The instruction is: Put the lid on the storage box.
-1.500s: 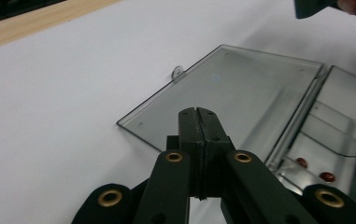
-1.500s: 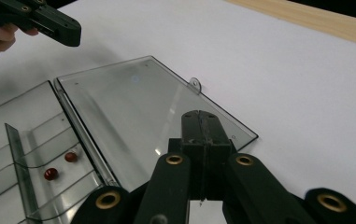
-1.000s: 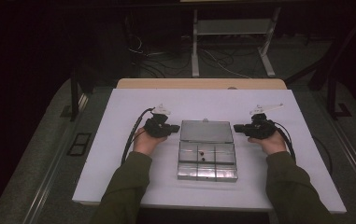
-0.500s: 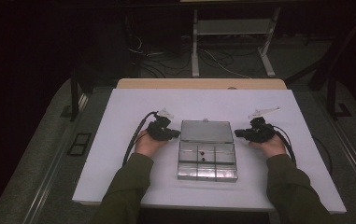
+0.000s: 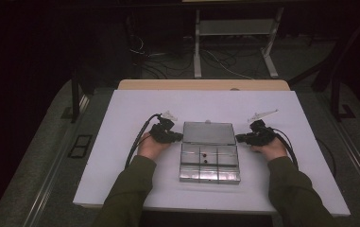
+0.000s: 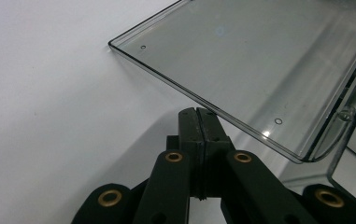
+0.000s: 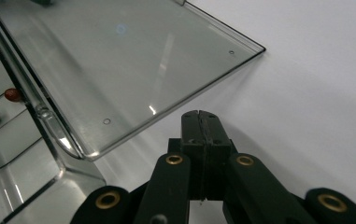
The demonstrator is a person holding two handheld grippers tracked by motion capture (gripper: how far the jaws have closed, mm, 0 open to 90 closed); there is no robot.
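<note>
Centrally, clear compartment box (image 5: 209,162) lay on white table (image 5: 121,118), lid (image 5: 209,133) open flat. Left tongs (image 5: 179,137) closed empty beside lid's left edge; right tongs (image 5: 238,139) closed empty beside right edge.

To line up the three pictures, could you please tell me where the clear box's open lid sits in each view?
High view: the lid lies flat at centre, behind the compartments.
Left gripper view: upper right, past the shut left gripper.
Right gripper view: the lid fills the upper left.
Shared landmark: the white table.
</note>
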